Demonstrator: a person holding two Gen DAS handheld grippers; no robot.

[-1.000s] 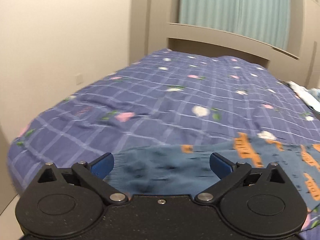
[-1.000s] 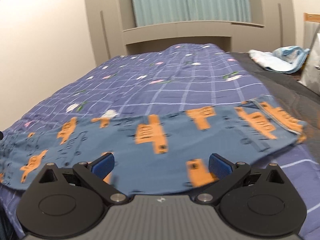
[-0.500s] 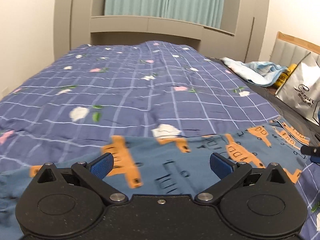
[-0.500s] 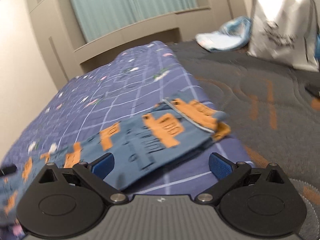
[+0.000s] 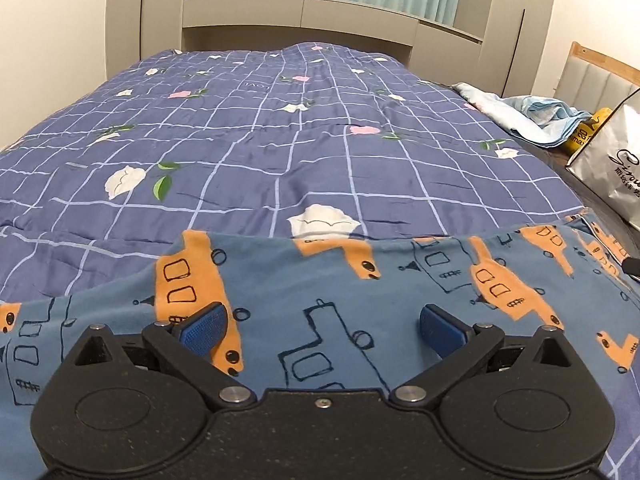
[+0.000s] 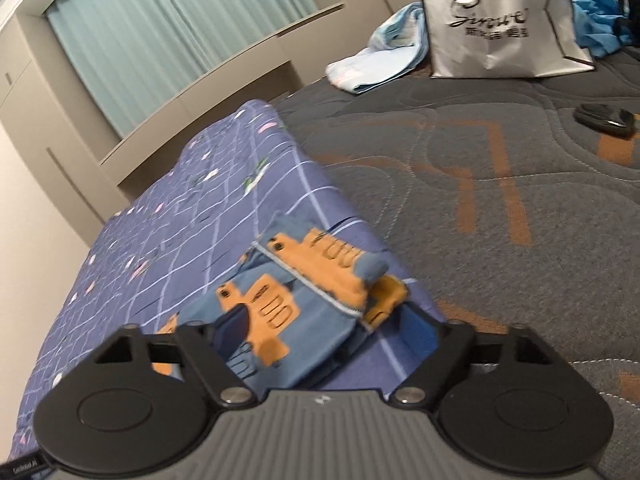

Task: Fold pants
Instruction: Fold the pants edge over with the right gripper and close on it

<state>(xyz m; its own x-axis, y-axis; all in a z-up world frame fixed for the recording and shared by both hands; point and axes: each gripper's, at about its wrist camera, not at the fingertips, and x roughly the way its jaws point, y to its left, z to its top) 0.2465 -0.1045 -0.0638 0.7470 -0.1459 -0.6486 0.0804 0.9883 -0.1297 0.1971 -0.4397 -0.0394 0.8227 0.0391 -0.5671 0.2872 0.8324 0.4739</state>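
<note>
The pants are blue with orange truck prints and lie spread across the near end of the bed. My left gripper is open, its blue pads wide apart just above the middle of the pants. In the right wrist view one end of the pants lies bunched at the quilt's edge. My right gripper is open, with that end of the pants between its two pads. A dark tip of the right gripper shows at the left wrist view's right edge.
A purple checked quilt with flowers covers the bed. Grey quilted mattress lies bare to the right. A silver shopping bag, light blue cloth and a small black object sit on it. A headboard and curtains stand behind.
Both grippers swung right along the pants. The right gripper moved from over the middle to the pants' right end and came close around it. Both stayed open.
</note>
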